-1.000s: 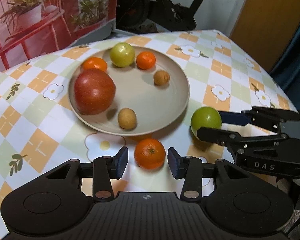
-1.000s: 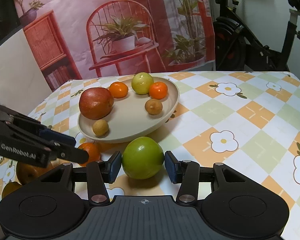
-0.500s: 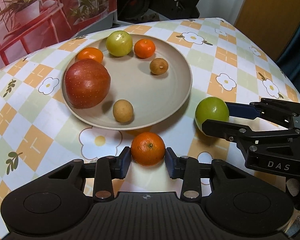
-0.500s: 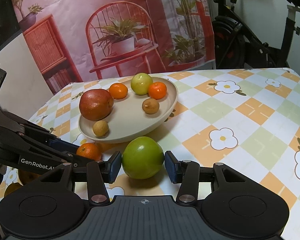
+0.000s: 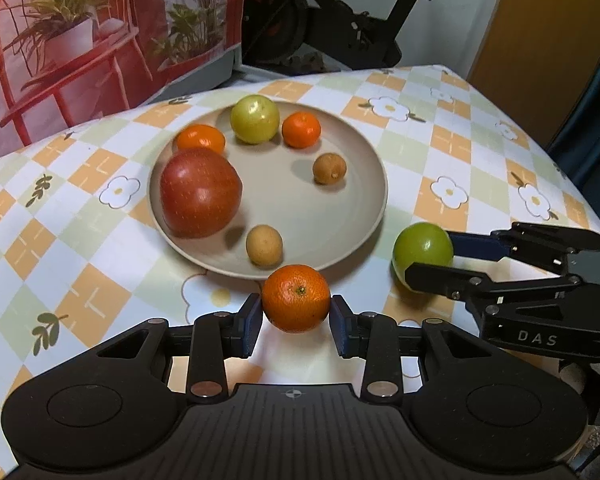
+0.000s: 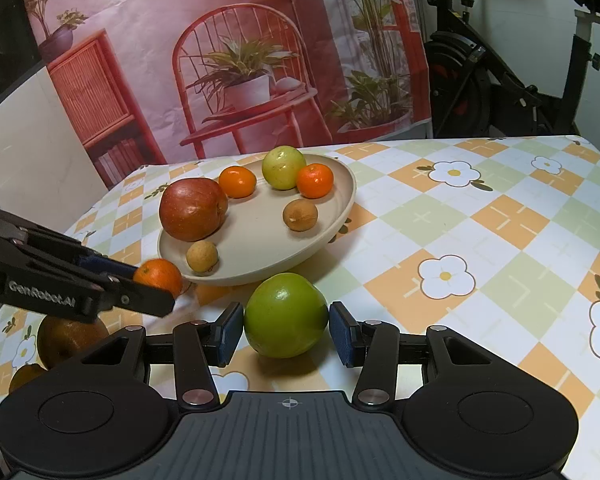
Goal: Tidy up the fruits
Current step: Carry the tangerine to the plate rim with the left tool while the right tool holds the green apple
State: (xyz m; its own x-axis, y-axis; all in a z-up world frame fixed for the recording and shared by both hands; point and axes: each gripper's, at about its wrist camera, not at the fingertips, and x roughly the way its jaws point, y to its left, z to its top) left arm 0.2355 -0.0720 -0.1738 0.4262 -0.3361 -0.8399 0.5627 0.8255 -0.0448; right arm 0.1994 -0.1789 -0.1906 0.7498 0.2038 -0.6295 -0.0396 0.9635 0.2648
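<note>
A beige plate (image 5: 352, 216) (image 6: 332, 216) holds a red apple (image 5: 200, 192), a yellow-green fruit (image 5: 255, 119), two tangerines (image 5: 301, 129) and two small brown fruits (image 5: 329, 168). My left gripper (image 5: 296, 318) is shut on a tangerine (image 5: 296, 297) just in front of the plate, lifted a little off the cloth. My right gripper (image 6: 286, 330) is shut on a green apple (image 6: 286, 314) (image 5: 422, 246) that rests on the table right of the plate. The left gripper with its tangerine (image 6: 158, 276) shows at the left of the right wrist view.
The table has a checked flower cloth (image 5: 448, 192). A brown pear-like fruit (image 6: 66, 338) and another orange fruit (image 6: 24, 376) lie at the table's left front corner. An exercise bike (image 6: 500, 80) and a printed backdrop (image 6: 220, 60) stand behind.
My left gripper closed on the tangerine and raised it slightly toward the plate. The right gripper stayed closed on the green apple.
</note>
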